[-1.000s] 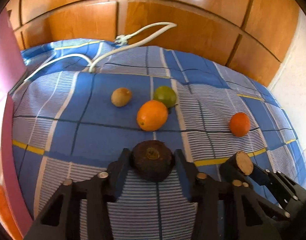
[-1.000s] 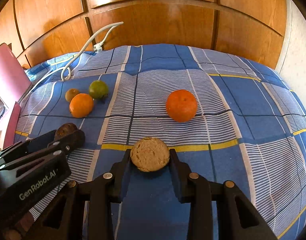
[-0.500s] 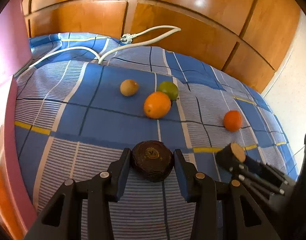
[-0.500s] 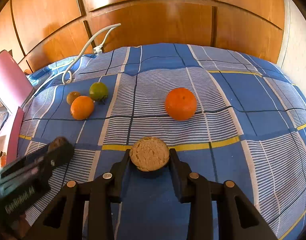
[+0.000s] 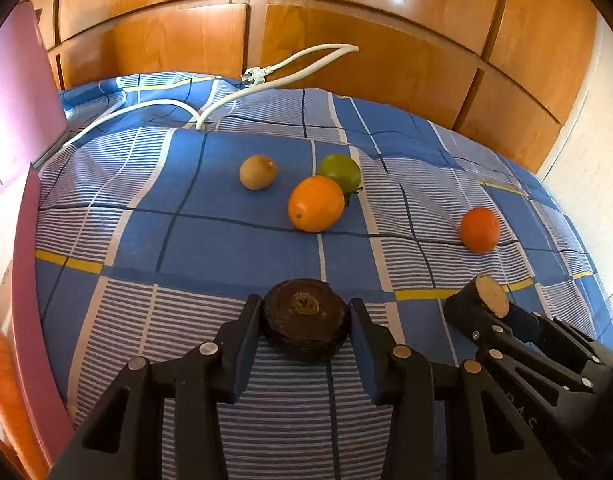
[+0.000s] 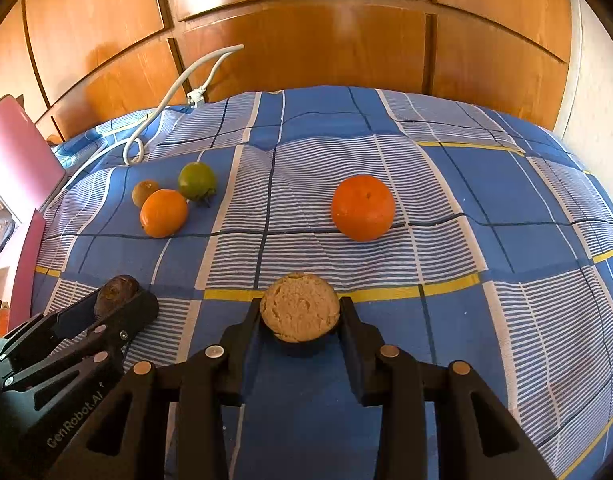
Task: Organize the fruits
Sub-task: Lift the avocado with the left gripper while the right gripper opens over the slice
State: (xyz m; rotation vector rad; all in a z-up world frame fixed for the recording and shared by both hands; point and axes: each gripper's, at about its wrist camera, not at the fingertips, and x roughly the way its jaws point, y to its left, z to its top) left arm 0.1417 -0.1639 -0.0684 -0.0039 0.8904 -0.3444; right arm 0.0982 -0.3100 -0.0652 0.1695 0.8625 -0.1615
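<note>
**Both grippers hold a dark fruit piece over the bed**

The left gripper (image 5: pixel 306 326) has its fingers (image 5: pixel 246 328) closed on a dark brown, rough-skinned fruit piece (image 5: pixel 305 330), round end facing forward, held just above the striped part of the blue checked bedsheet (image 5: pixel 186 240). The right gripper (image 6: pixel 300 318) clamps a second dark piece with a pale tan cut face (image 6: pixel 300 306) turned toward the camera; this one sits to the right of the first, and the two are apart, not touching. In the right wrist view the left gripper shows at the near left with its dark piece peeking out between its tips.

Farther out on the bed lie four loose fruits. A large orange (image 5: pixel 315 209) rests left of centre, with a green fruit (image 5: pixel 340 173) just behind it and touching or nearly so; a small brownish-yellow fruit (image 5: pixel 258 172) lies a little to their left. A deeper orange mandarin (image 6: pixel 363 207) sits well apart on the right.

A white power cable (image 5: pixel 166 106) with a plug trails across the far edge of the sheet toward the wooden wardrobe panels (image 6: pixel 306 40). A pink board (image 5: pixel 22 120) stands at the far left.
</note>
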